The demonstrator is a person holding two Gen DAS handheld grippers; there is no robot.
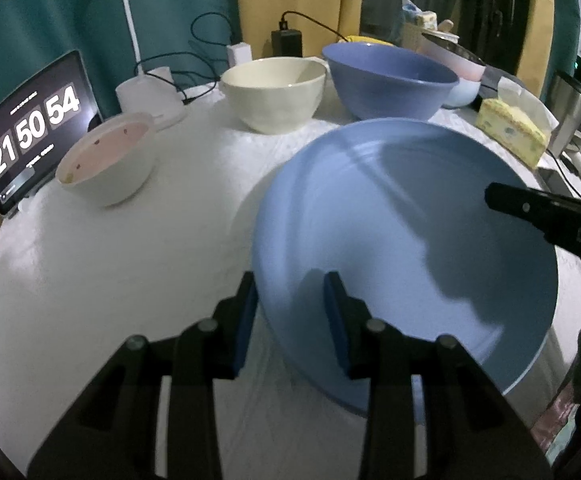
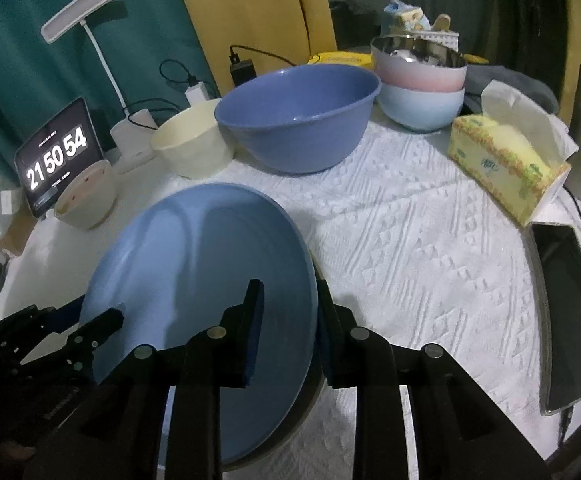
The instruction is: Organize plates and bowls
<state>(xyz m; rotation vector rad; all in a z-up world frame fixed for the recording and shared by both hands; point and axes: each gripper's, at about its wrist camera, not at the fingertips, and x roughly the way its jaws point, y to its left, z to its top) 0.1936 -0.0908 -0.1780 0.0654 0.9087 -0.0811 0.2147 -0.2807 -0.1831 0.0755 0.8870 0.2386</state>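
White tablecloth (image 2: 410,240) — both tools pinch blue plate (image 1: 410,240).

1. Home setting, prob. a dining table: white textured tablecloth (image 2: 410,240), household bowls (image 2: 298,116).
2. Teal and yellow curtains (image 2: 250,12) behind.
3. Domestic clutter: tissue box (image 2: 506,164), desk lamp (image 2: 78,12), tablet clock (image 2: 56,156), chargers w/ cables.

The plate (image 2: 194,264) lies before the bowls (image 2: 298,116) on the table (image 2: 410,248).
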